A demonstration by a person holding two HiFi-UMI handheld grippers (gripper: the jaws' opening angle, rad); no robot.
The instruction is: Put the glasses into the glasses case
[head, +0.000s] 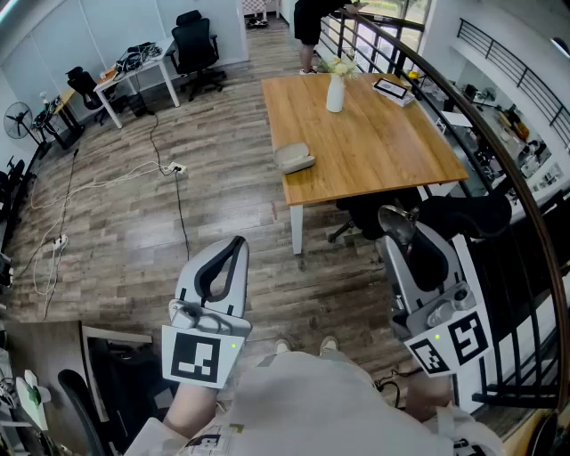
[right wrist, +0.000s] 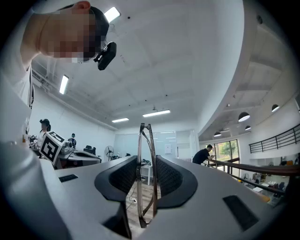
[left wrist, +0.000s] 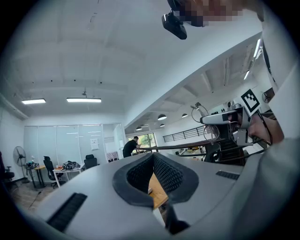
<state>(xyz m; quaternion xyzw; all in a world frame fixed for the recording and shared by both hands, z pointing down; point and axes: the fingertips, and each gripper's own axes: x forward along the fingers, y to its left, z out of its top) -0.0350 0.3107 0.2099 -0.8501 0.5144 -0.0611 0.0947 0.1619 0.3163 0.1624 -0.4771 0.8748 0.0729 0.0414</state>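
Thin-rimmed folded glasses (right wrist: 153,159) stand edge-on between the ribbed pads of my right gripper (right wrist: 146,176), which is shut on them. In the head view that gripper (head: 403,236) is at the right, off the near side of the wooden table (head: 383,151), with a lens of the glasses (head: 395,220) showing at its tip. A closed grey glasses case (head: 294,158) lies on the table by its left edge. My left gripper (head: 233,254) hangs over the floor, well short of the table; its jaws meet with nothing between them (left wrist: 152,180).
A white vase with flowers (head: 335,92) and a tablet-like item (head: 393,88) sit at the table's far end, where a person (head: 310,22) stands. Cables (head: 169,169) trail over the wood floor. A curved black railing (head: 525,205) runs along the right. Desks and office chairs (head: 191,49) stand far left.
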